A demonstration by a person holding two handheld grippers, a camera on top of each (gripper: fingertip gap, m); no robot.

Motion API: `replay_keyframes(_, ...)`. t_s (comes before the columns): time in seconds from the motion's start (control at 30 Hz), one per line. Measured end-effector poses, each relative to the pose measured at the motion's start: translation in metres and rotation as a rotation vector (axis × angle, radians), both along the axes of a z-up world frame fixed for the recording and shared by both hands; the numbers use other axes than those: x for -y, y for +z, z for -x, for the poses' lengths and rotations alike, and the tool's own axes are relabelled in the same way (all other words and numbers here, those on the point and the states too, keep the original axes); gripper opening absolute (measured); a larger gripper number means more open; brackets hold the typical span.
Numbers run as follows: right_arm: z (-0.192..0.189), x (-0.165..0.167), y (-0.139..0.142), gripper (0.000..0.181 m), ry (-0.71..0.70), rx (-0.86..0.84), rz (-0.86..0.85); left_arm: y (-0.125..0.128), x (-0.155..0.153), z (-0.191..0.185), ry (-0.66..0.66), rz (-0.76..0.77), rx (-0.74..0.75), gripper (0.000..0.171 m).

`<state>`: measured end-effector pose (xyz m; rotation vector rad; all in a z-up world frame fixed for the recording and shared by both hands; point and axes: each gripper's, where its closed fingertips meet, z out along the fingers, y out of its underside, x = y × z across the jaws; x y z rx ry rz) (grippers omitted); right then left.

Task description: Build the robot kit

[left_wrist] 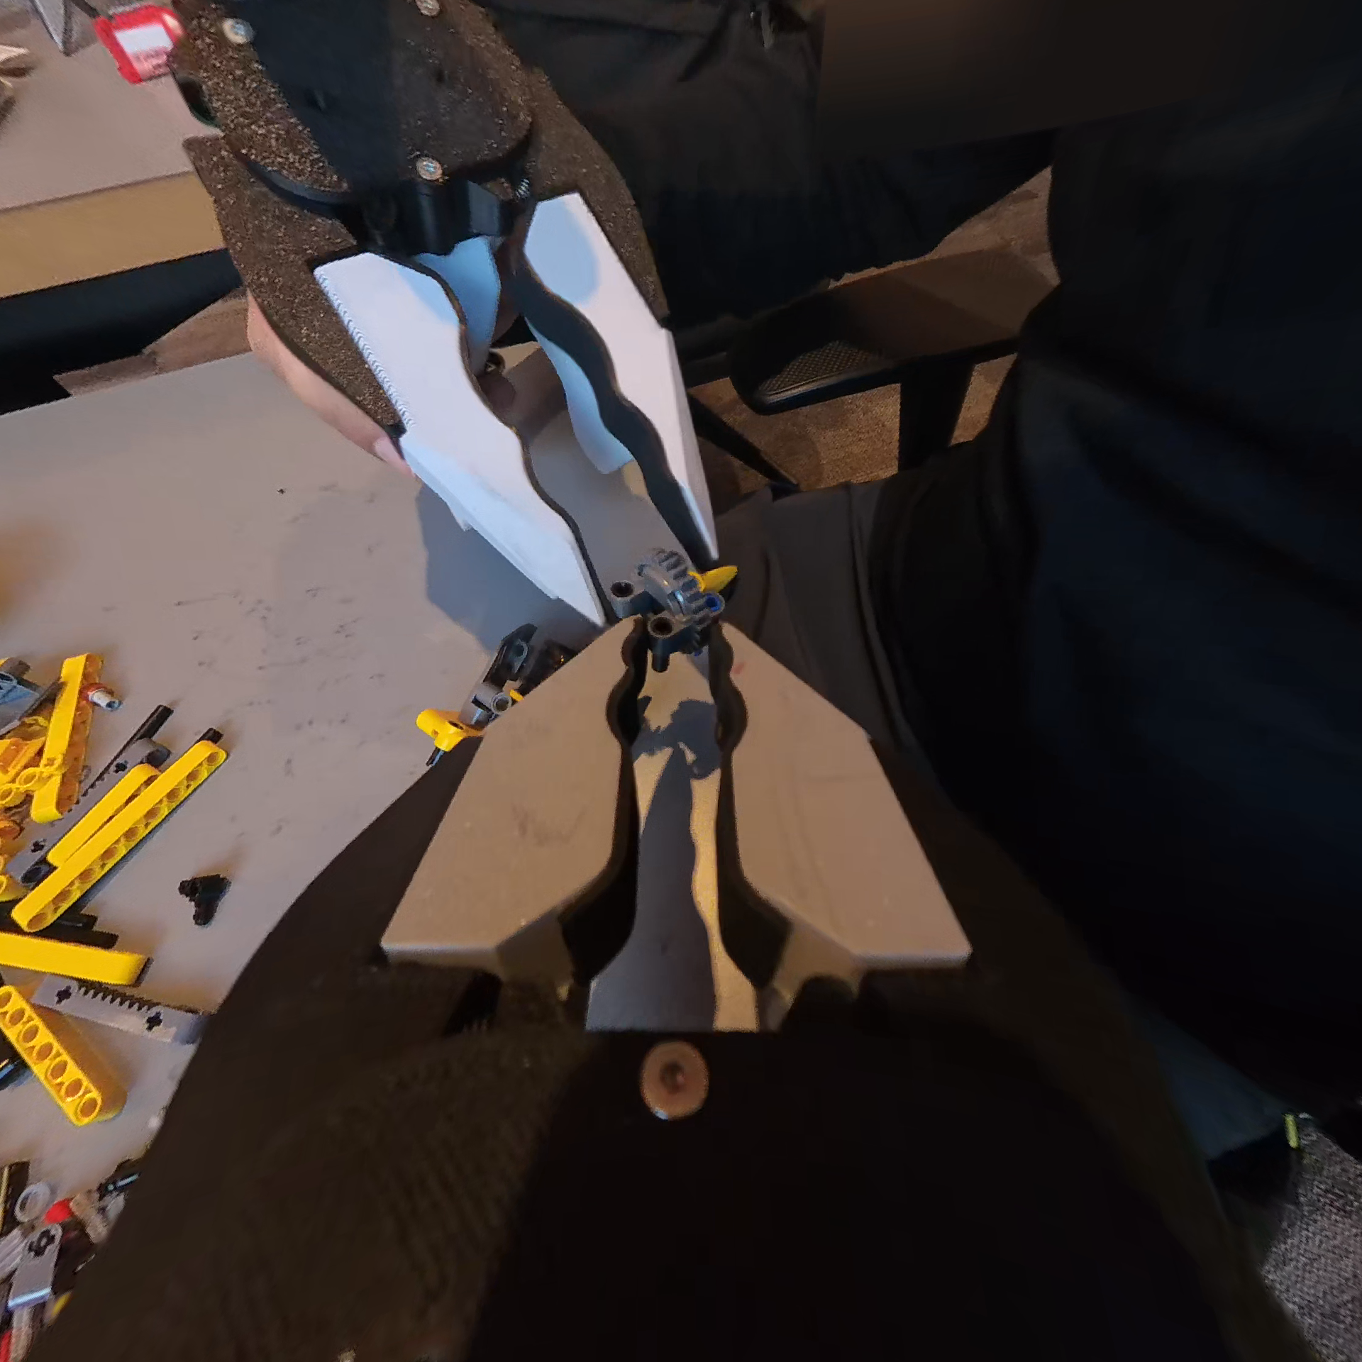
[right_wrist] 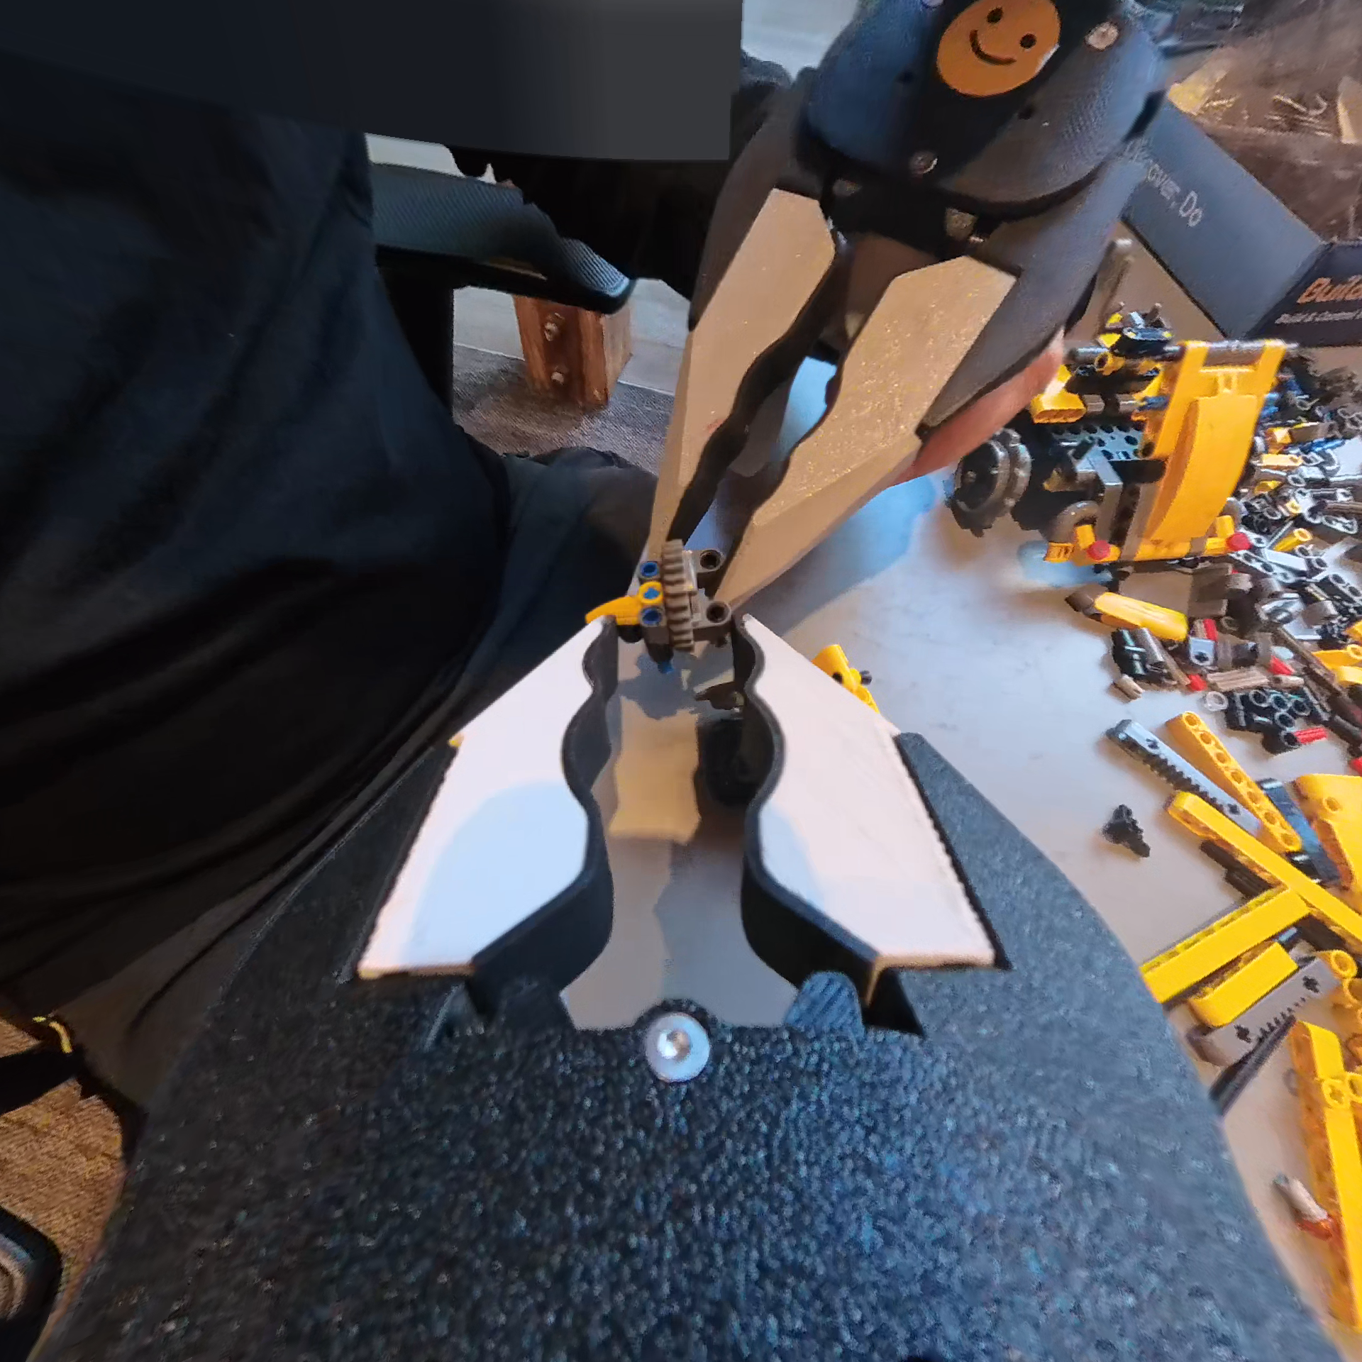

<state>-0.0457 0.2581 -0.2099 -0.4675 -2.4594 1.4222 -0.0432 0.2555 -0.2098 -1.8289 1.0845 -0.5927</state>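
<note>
A small gear assembly [left_wrist: 667,593], made of a grey toothed gear on dark connectors with blue pins and a yellow tip, is held in the air over the table's near edge. My left gripper [left_wrist: 674,632] has grey fingers and is closed on the assembly's lower dark part. My right gripper [left_wrist: 656,582] has white fingers, comes in from the opposite side and is closed on the same assembly. The right wrist view shows the assembly [right_wrist: 682,589] between my right gripper [right_wrist: 671,625] and the left gripper [right_wrist: 693,571], tip to tip.
A grey table [left_wrist: 258,589] carries loose yellow beams [left_wrist: 110,825], a small black piece [left_wrist: 203,895] and a small black-and-yellow subassembly [left_wrist: 501,685]. A part-built yellow vehicle [right_wrist: 1150,457], a heap of small parts [right_wrist: 1253,663] and a dark box [right_wrist: 1253,243] lie far right. A person in dark clothes [right_wrist: 221,442] sits close.
</note>
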Motion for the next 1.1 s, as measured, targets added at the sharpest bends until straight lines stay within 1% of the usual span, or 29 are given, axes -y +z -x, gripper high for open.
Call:
replay_keyframes(0.1, 0.002, 0.0, 0.0, 0.029, -0.012, -0.025, -0.039, 0.0, 0.0, 0.001, 0.0, 0.006, 0.01, 0.014)
replay_keyframes(0.33, 0.003, -0.003, 0.003, 0.029, -0.016, -0.054, -0.07, 0.003, 0.002, 0.002, -0.013, 0.001, 0.059, 0.014)
replay_keyframes(0.43, 0.003, -0.002, 0.008, 0.027, -0.009, -0.056, -0.055, 0.004, 0.001, 0.002, -0.012, 0.0, 0.055, 0.014)
replay_keyframes(0.6, 0.004, -0.001, 0.004, 0.028, 0.002, -0.053, -0.079, 0.004, 0.002, 0.0, -0.026, -0.005, 0.053, 0.015)
replay_keyframes(0.67, 0.004, 0.0, 0.004, 0.024, 0.009, -0.055, -0.074, 0.003, 0.002, 0.0, -0.024, -0.007, 0.052, 0.015)
replay_keyframes(0.9, 0.004, 0.001, -0.001, 0.023, 0.028, -0.057, -0.1, -0.001, 0.003, 0.0, -0.03, -0.001, 0.034, 0.014)
replay_keyframes(1.0, 0.006, -0.001, -0.003, 0.023, 0.008, -0.06, -0.11, -0.002, 0.002, 0.002, -0.008, 0.03, 0.058, 0.014)
replay_keyframes(1.1, 0.011, -0.006, -0.002, 0.023, -0.029, -0.06, -0.074, 0.002, -0.002, 0.007, 0.043, 0.057, 0.125, 0.018)
